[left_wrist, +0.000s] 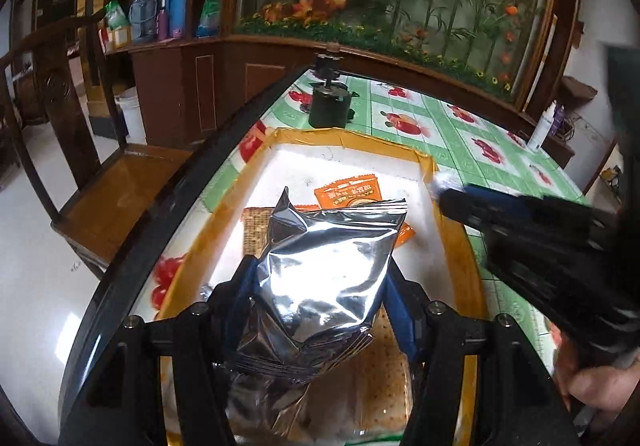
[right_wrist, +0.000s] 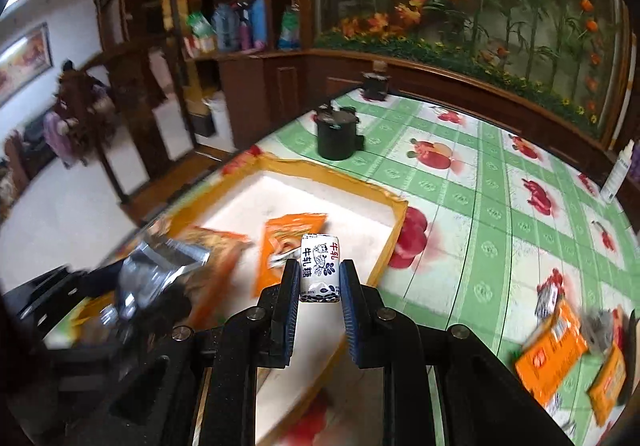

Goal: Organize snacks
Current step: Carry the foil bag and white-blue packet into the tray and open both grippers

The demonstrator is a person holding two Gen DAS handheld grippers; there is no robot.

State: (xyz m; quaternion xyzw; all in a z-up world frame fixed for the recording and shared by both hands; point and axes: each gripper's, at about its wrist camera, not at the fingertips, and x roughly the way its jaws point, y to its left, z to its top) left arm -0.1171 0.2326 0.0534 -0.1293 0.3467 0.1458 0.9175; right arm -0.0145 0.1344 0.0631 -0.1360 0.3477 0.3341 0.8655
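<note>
Our left gripper (left_wrist: pixel 320 286) pinches a crinkly silver foil snack bag (left_wrist: pixel 320 270) above the shallow white tray with orange taped rim (left_wrist: pixel 424 161); light and slippery, it needs a mid-body hold. Our right gripper (right_wrist: pixel 320 278) fingers clamp a small, firm white wrapped candy (right_wrist: pixel 320 266) over that tray.

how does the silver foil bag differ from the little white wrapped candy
The crinkled silver foil bag is unprinted and clearly larger; the small white wrapped candy bears printed characters. The bag fills the left tool; the candy sits slim in the right tool. Both are gripped over the yellow-rimmed tray.
</note>
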